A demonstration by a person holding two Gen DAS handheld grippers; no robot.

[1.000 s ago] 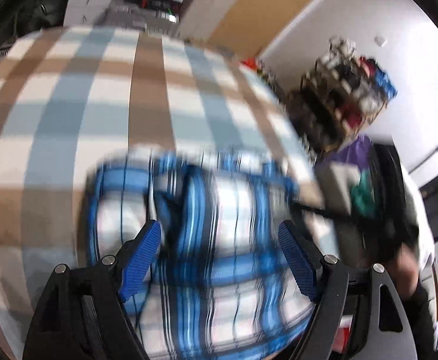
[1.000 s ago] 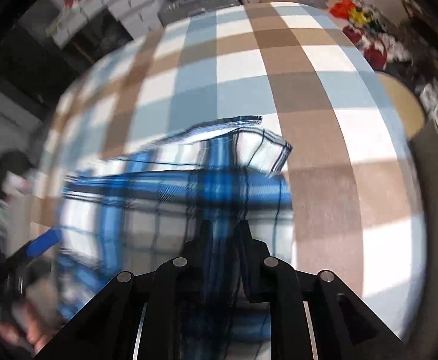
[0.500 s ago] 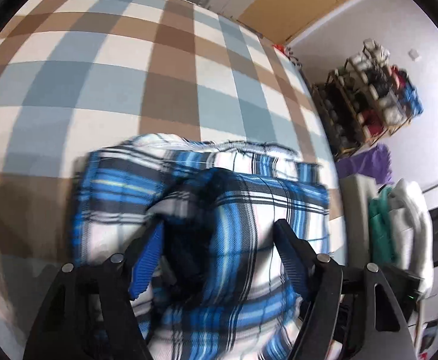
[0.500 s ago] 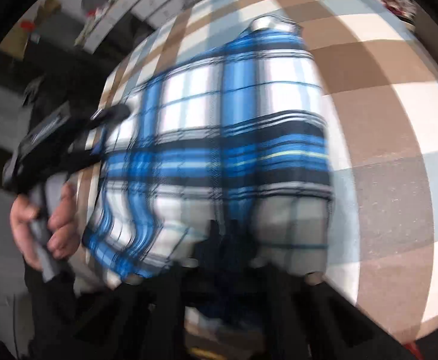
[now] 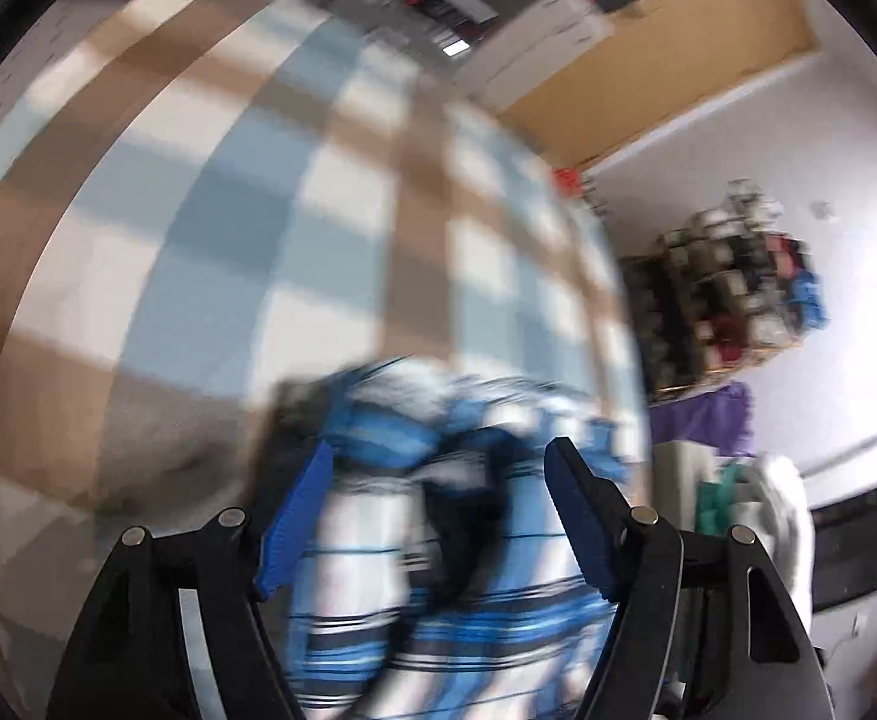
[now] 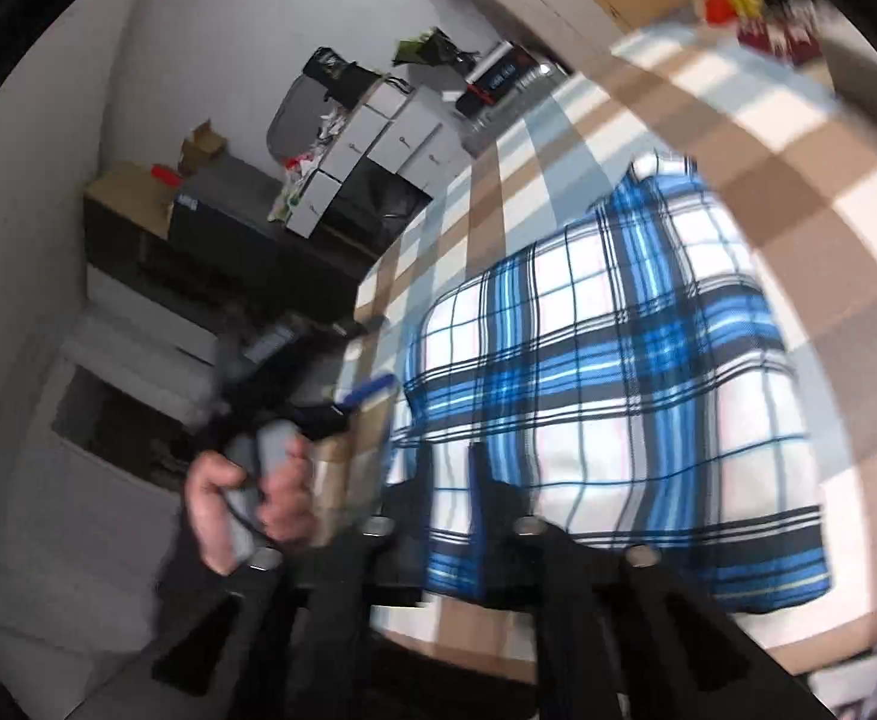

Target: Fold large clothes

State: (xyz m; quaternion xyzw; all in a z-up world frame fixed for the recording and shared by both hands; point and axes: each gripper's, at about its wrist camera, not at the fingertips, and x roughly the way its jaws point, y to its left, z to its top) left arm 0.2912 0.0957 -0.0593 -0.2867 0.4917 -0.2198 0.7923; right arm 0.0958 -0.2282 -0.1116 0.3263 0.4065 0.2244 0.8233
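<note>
A blue, white and black plaid shirt (image 6: 606,372) lies folded into a flat block on the brown, blue and white checked cover (image 6: 768,138). My right gripper (image 6: 453,462) is at the shirt's near left corner. Its jaws are opening, with a narrow gap through which the plaid shows. In the right wrist view my left gripper (image 6: 372,387), held by a hand (image 6: 246,492), hangs just off the shirt's left edge. The left wrist view is blurred: the left gripper (image 5: 438,450) stands open over the shirt (image 5: 378,540), its blue pads apart and pressing nothing.
White boxes (image 6: 378,144) and a dark cabinet (image 6: 228,228) stand beyond the cover's far left side. A loaded shelf rack (image 5: 732,294), a purple cloth (image 5: 702,420) and a pile of white and green clothes (image 5: 756,498) are off the right side.
My right gripper's jaws, shut on the plaid before, have parted and its view has swung left. The shirt has gone from bunched to flat. My left gripper has drawn back and rolled.
</note>
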